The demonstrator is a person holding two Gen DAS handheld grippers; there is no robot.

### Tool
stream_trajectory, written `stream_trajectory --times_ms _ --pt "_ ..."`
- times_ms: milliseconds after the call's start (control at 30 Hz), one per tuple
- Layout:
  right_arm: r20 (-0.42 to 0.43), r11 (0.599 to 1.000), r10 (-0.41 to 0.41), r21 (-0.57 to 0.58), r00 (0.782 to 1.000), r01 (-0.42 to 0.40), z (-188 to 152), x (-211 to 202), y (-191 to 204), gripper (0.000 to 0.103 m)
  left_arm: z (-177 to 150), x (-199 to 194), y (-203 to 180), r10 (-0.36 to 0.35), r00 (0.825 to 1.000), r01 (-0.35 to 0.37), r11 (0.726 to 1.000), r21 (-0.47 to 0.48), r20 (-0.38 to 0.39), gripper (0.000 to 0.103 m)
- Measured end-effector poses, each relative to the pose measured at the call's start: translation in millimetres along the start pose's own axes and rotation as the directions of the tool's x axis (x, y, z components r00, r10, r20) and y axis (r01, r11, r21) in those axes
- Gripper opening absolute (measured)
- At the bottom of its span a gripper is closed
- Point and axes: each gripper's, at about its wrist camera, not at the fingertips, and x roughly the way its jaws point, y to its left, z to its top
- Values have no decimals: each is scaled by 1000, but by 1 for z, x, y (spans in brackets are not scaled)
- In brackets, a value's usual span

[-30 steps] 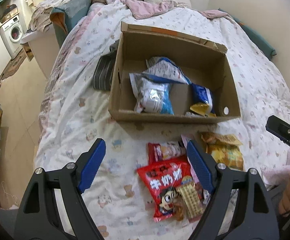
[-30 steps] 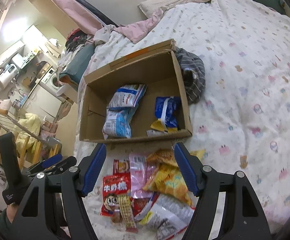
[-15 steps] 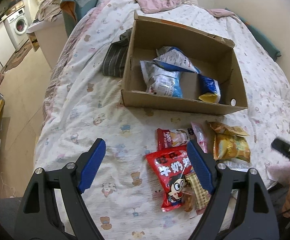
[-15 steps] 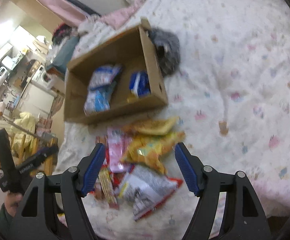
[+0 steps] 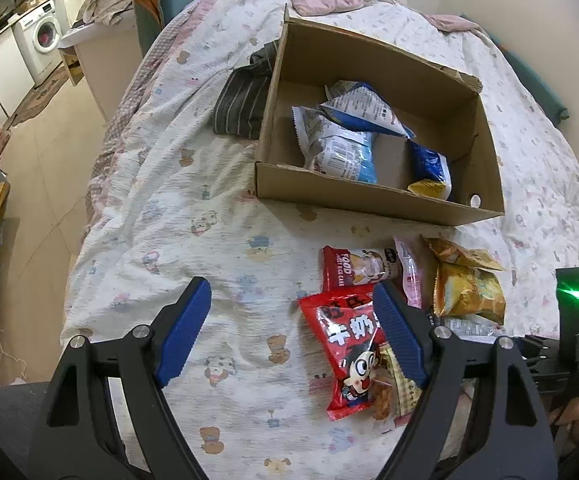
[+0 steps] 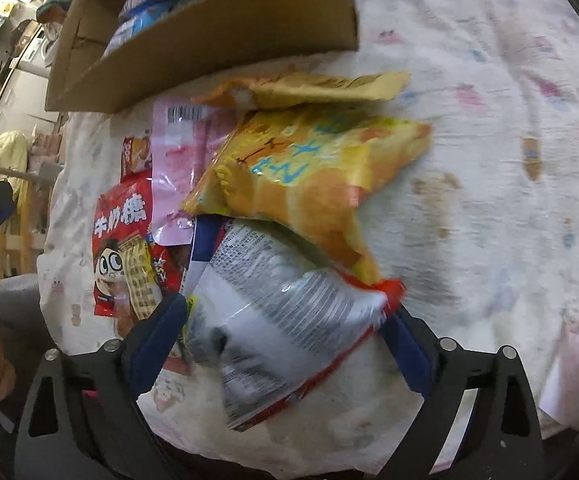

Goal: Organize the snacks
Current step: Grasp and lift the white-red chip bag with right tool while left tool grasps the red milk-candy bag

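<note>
My right tool (image 6: 285, 316) is low over the snack pile at the near edge of the bed (image 6: 489, 168). Its jaws stand apart, one on each side of the silver-and-white packet (image 6: 285, 320) with the red border. I cannot tell whether the pads touch the film; nothing is clamped. My left tool (image 5: 289, 332) hangs above the bed, jaws wide apart and empty, its right finger over the red cartoon bag (image 5: 345, 344).

The silver-and-white packet lies nearest me, partly tucked under the yellow chip bag (image 6: 313, 176), which overlaps its far end. A second yellow bag (image 6: 301, 88) lies just before the cardboard box (image 6: 209, 36). A pink packet (image 6: 177, 160) and the red cartoon bag sit towards the left of the pile. The box stands further up the bed and already holds blue-and-white packets (image 5: 341, 148) and a small blue bag (image 5: 429, 168).

Handling, in my judgement: the packet is light, puffed with air, and its film is slick and crinkled, so it is likely to slide under a shallow pinch. The contents are probably brittle, so a hard squeeze across the middle is unwise. The best hold appears to be across the body near the sealed near end, closing only until the film gathers. The overlapping yellow bag may drag along as the packet lifts. Several snacks are not yet in the box.
</note>
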Motion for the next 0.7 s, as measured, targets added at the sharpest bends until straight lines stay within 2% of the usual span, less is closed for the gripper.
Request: stream_trajectory --times_ms 33,100,133,200,267,433,500,633,700 --pt "-5 1000 1 -2 1000 -1 0 1 1 96 0 0 1 1 1000 -1 1000 -3 0 81" --pt "-5 1000 15 -22 1000 -15 -1 0 4 75 -1 1 4 2 1000 -2 1000 -10 -3 81" --pt "-7 999 18 -31 1000 -18 1 0 6 74 -1 1 6 2 1000 -2 1000 -13 -7 81" --pt "11 999 33 -41 999 -32 -3 -7 6 62 -1 3 8 3 1000 -4 1000 -25 -17 81" --pt "21 997 59 -46 998 -58 -8 -14 6 55 -2 5 10 1 1000 -2 999 -33 -27 81" --pt "52 987 138 -86 989 -134 -22 -43 8 48 -4 12 5 -5 998 3 999 -33 -58 81" --pt "100 982 163 -109 982 -152 -26 -58 7 48 -6 18 1 -9 997 6 999 -36 -79 81" --pt "276 971 219 -153 936 -182 -22 -93 7 48 -12 33 -5 -36 989 28 998 -57 -145 80" --pt "323 974 217 -141 921 -179 -19 -100 6 48 -16 42 -8 -46 982 35 997 -62 -182 80"
